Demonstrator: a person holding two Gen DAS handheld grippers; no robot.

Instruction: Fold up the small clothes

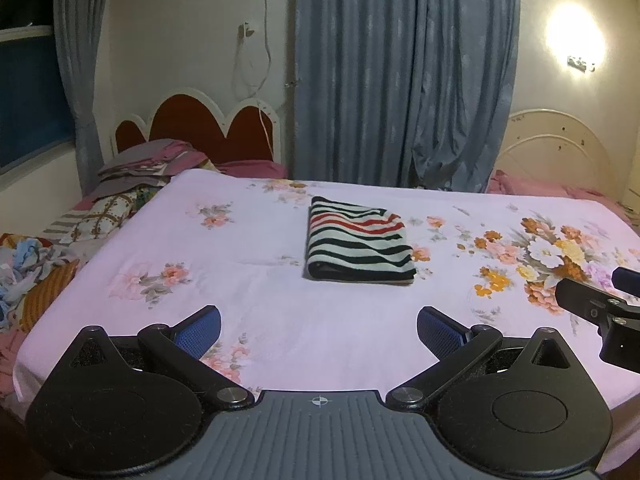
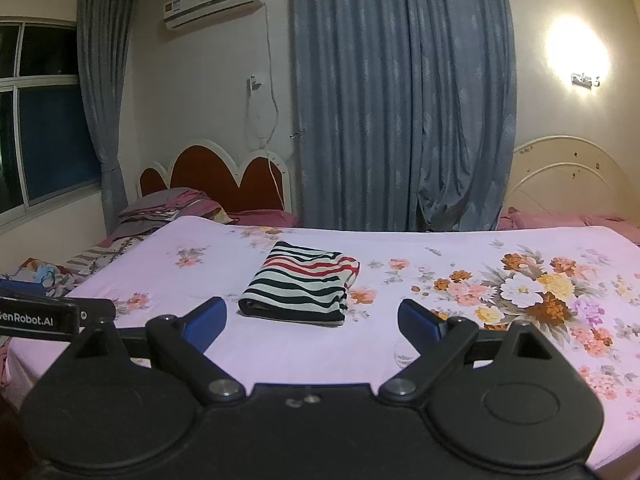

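Garment: striped garment (image 1: 360, 244) is lying folded into a compact, roughly rectangular bundle, flat on the bed.
Pattern: dark and pale bands are running across its top, with a few red bands crossing the part farther from the cameras.
Edges: near edge is showing a thick fold with stacked dark layers; in the right wrist view the far right corner (image 2: 352, 266) is bulging a little and looking less tidy than the other corners.
Place: it is sitting near the middle of the bedsheet (image 1: 280, 320), a pale pink sheet printed with flowers, just left of the large flower cluster (image 1: 552, 256).
Left tool: left tool (image 1: 319, 330) is hovering over the near part of the sheet, its blue pads (image 1: 202, 330) standing wide apart with nothing between them, clear of the garment.
Right tool: right tool (image 2: 312, 320) is likewise gaping wide and empty, its blue pads (image 2: 418, 320) lying short of the garment's near edge, not touching it.
Tools together: each is showing at the edge of the other's view, side by side.
Surroundings: pile of folded bedding (image 1: 140, 164) is resting at the head of a neighbouring bed on the left; blue-grey curtain (image 1: 400, 72) is hanging behind; wall lamp (image 1: 576, 36) is glowing on the right; air conditioner (image 2: 214, 0) is sitting high on the wall.
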